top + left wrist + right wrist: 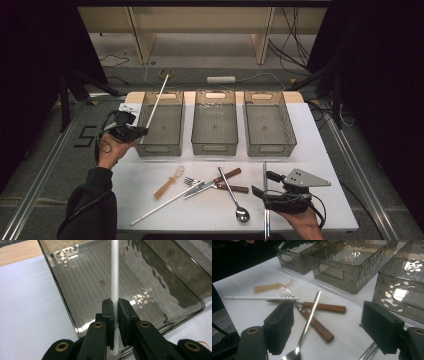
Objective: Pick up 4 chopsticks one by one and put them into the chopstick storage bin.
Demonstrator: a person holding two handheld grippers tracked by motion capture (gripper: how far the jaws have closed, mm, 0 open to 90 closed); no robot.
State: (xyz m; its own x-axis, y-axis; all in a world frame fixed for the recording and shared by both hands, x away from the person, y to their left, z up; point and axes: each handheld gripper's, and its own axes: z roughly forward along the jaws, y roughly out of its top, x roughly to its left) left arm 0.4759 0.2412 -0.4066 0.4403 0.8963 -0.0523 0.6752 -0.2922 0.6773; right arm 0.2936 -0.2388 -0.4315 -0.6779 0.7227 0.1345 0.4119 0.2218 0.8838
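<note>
Starting at the bottom right of the high view, the right gripper (260,186) waits with its jaws wide apart and holds nothing; it points toward the pile of cutlery in the lower middle: a spoon (231,191), a knife (212,183), a fork (210,184), a second white chopstick (167,203) and a small pale wooden piece (169,182). These lie crossed, so I judge a reach there could drag a neighbour along. Farther up, at the middle left, the left gripper (143,131) has its jaws clamped on a white chopstick (114,277), which rises steeply over the leftmost bin (145,112). The grip is near the lower end, so the long free part may swing or slide, and if released while tilted it could tip over the wall and fall onto the table (310,130).
</note>
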